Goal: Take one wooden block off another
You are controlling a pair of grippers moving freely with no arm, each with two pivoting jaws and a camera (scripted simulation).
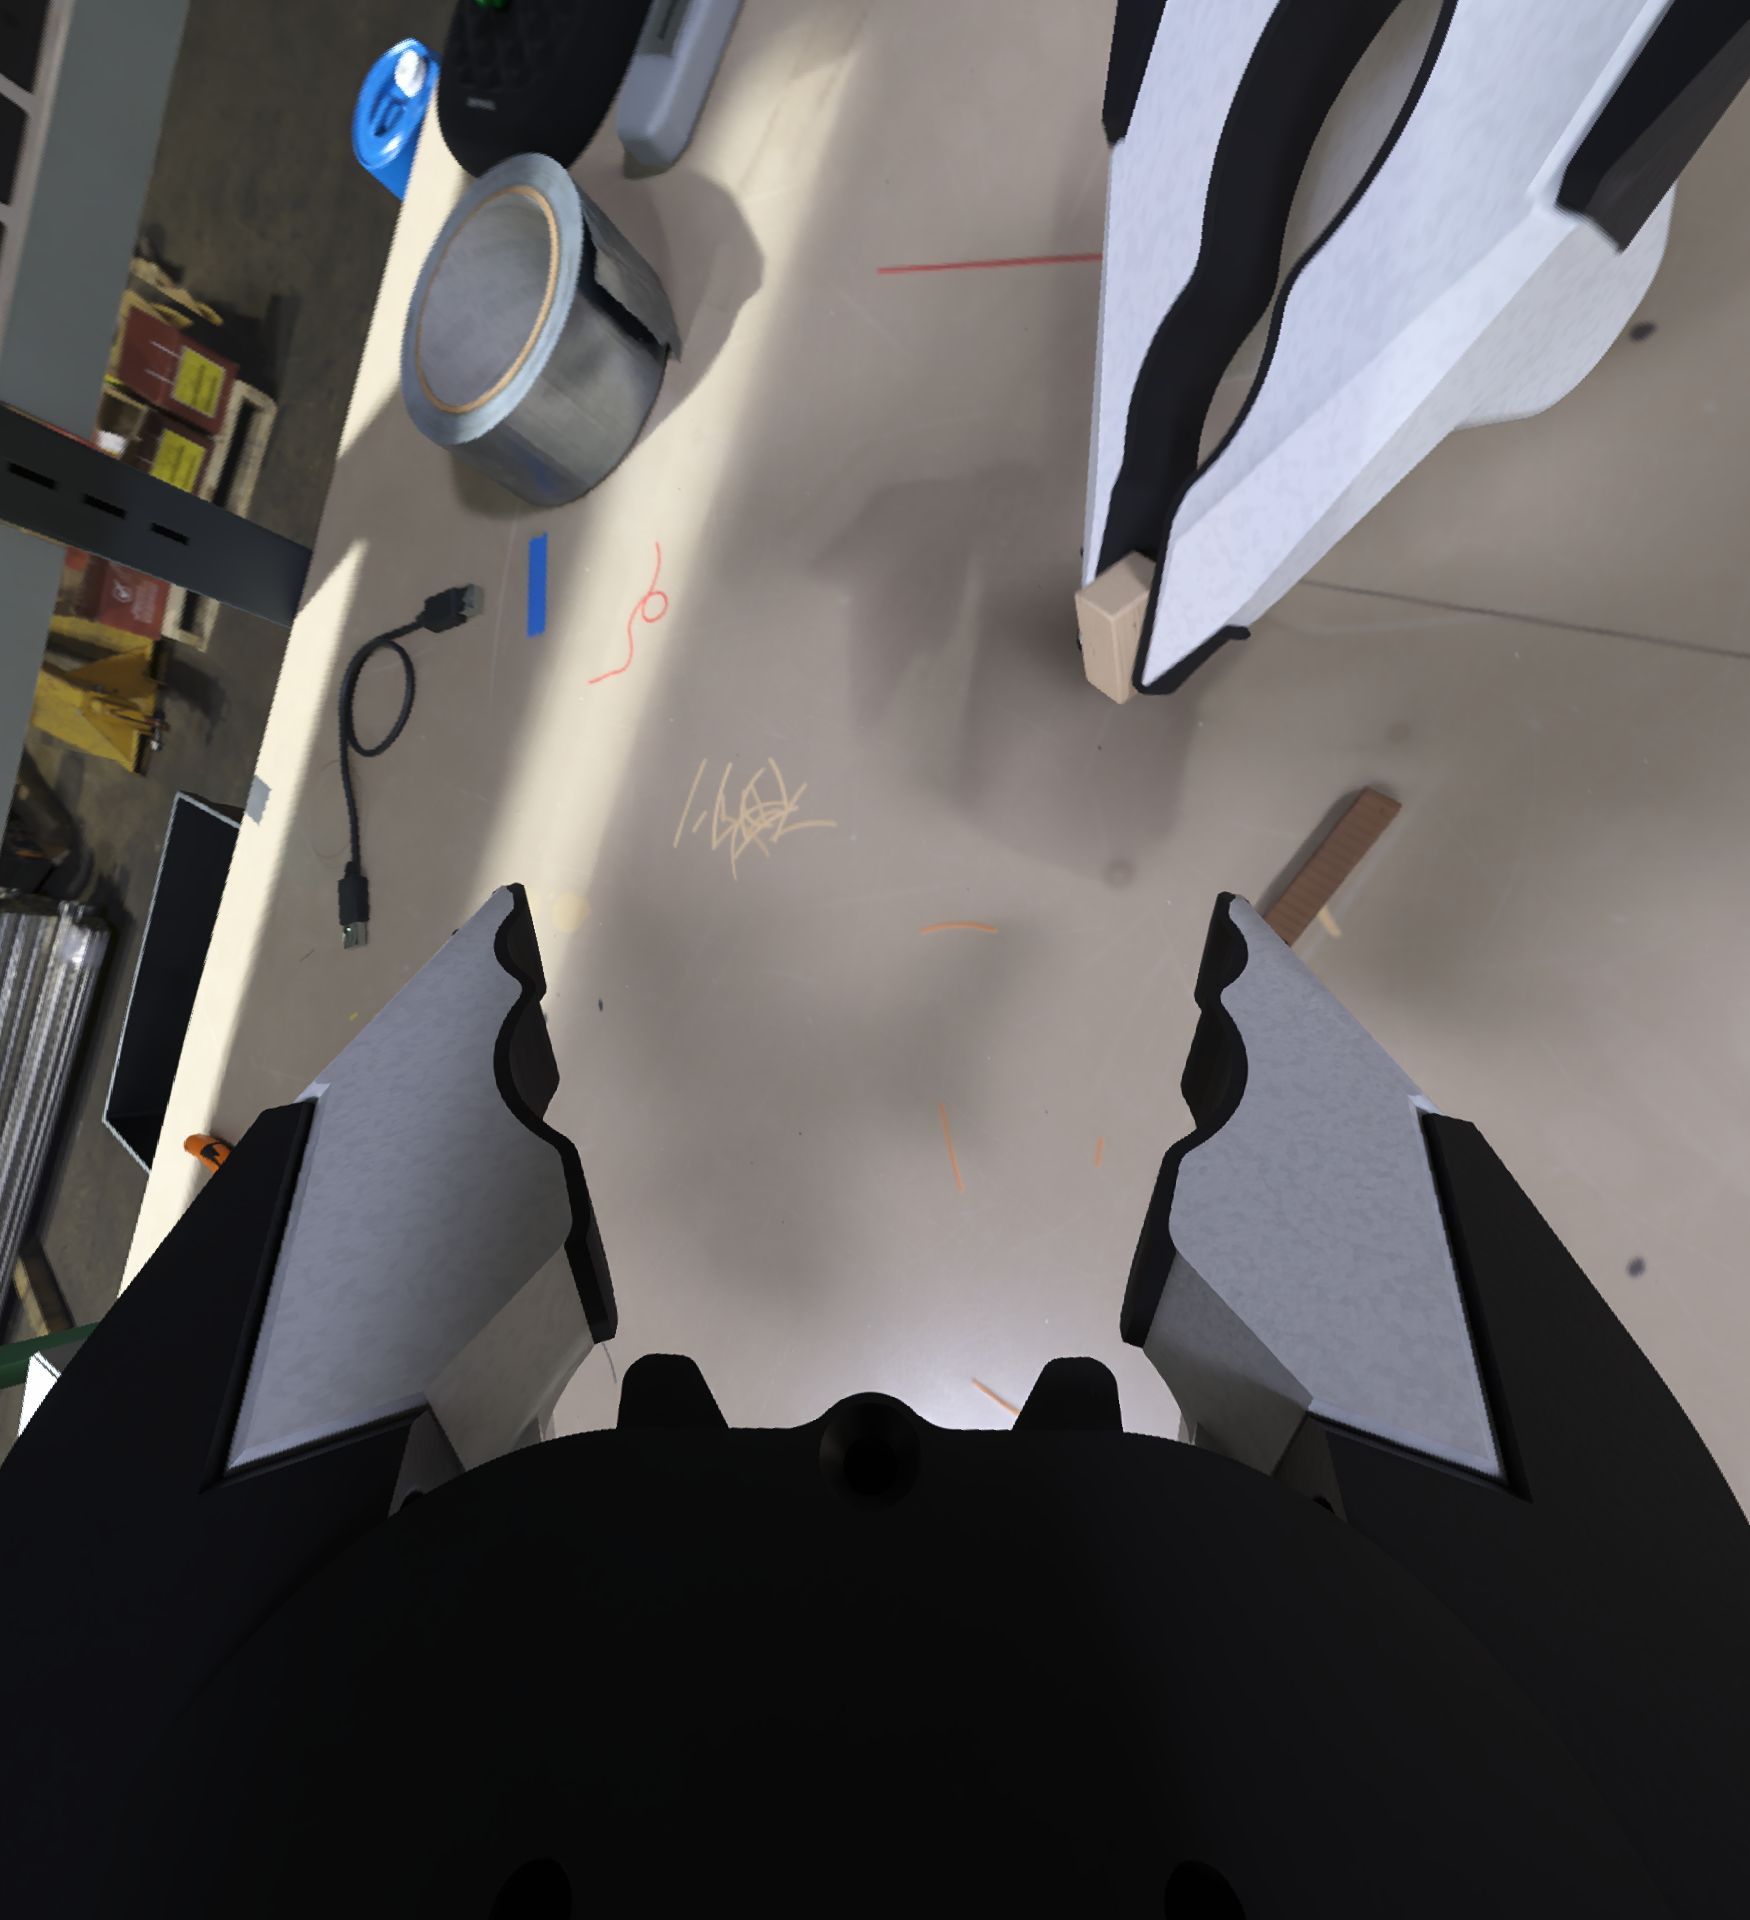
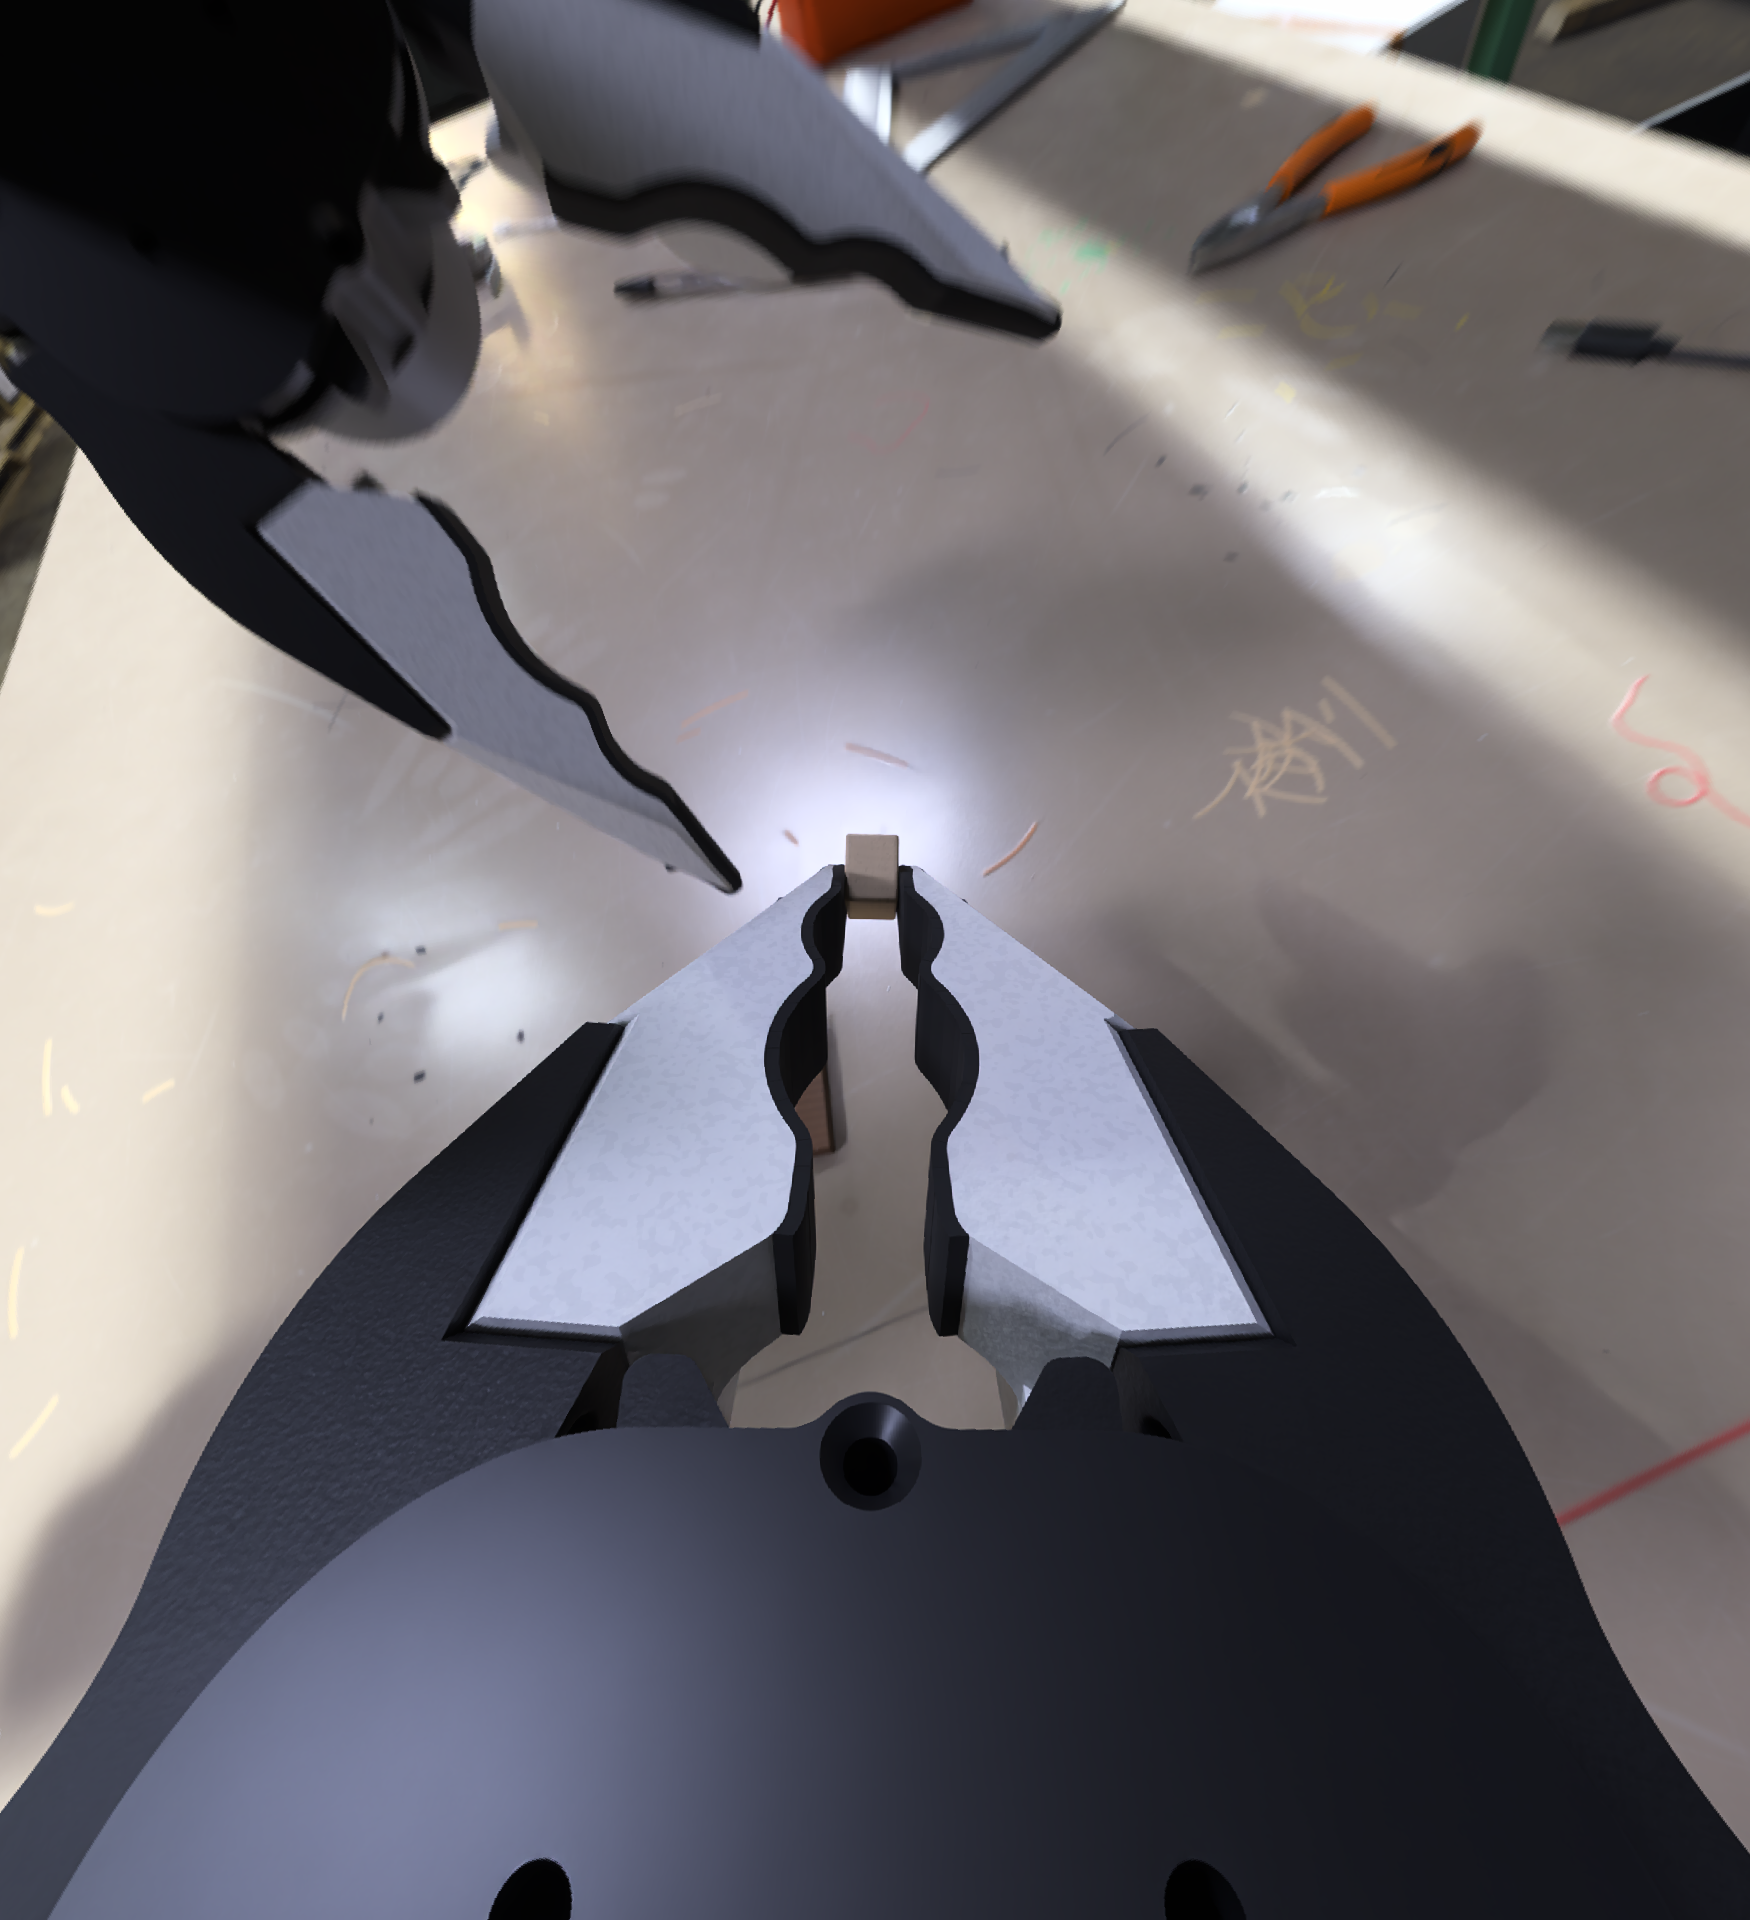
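Observation:
My right gripper [image 2: 871, 891] is shut on a small pale wooden block [image 2: 871, 864], held at its fingertips. In the left wrist view the right gripper [image 1: 1133, 623] comes in from the upper right, holding the pale block [image 1: 1108, 639] above the table. A flat brown wooden block [image 1: 1333, 862] lies on the table apart from it. It also shows under the right fingers [image 2: 817, 1112]. My left gripper [image 1: 871, 914] is open and empty above the bare table. It hangs at the upper left in the right wrist view [image 2: 886, 601].
A grey tape roll [image 1: 538, 332], a black USB cable [image 1: 377, 727] and a blue tape strip [image 1: 536, 582] lie to the left. A black tray [image 1: 175, 966] sits at the table's left edge. Orange-handled pliers [image 2: 1338, 187] lie far off.

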